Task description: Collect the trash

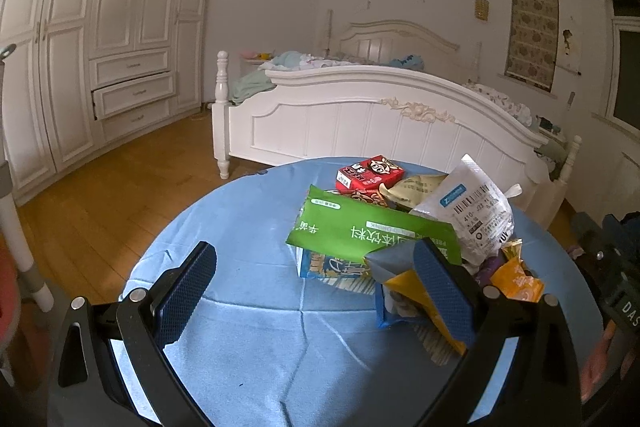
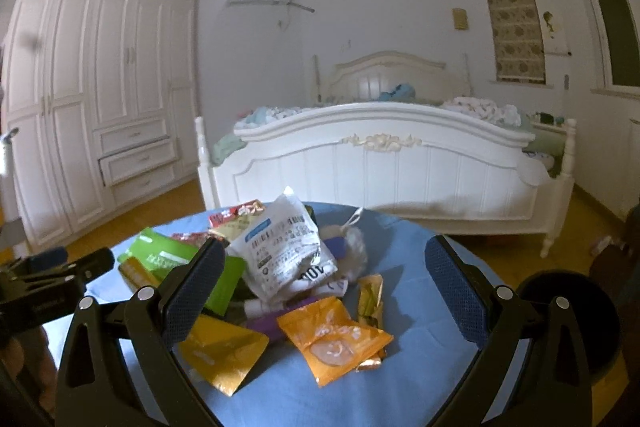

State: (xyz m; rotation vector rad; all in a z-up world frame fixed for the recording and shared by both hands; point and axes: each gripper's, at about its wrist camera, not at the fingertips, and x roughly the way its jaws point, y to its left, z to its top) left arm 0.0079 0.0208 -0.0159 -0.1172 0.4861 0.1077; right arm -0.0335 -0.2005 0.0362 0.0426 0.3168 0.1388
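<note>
Both the left gripper [image 1: 316, 283] and right gripper [image 2: 324, 283] hover with fingers spread wide and empty above snack wrappers [image 2: 334, 337] heaped mid-desk [image 2: 404, 259] on blue cloth, apparently piled for easy collecting.

My left gripper [image 1: 316, 267], my right gripper [image 2: 324, 267]: black triangular-cutout frames, silver round screws at pivots, dark blue fingers [image 2: 196, 291] with fine knurled pad texture.

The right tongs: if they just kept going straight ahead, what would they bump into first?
Probably the orange packet, lying on the blue tablecloth between the open right tongs; the white bag sits behind it. Depth is uncertain.
</note>
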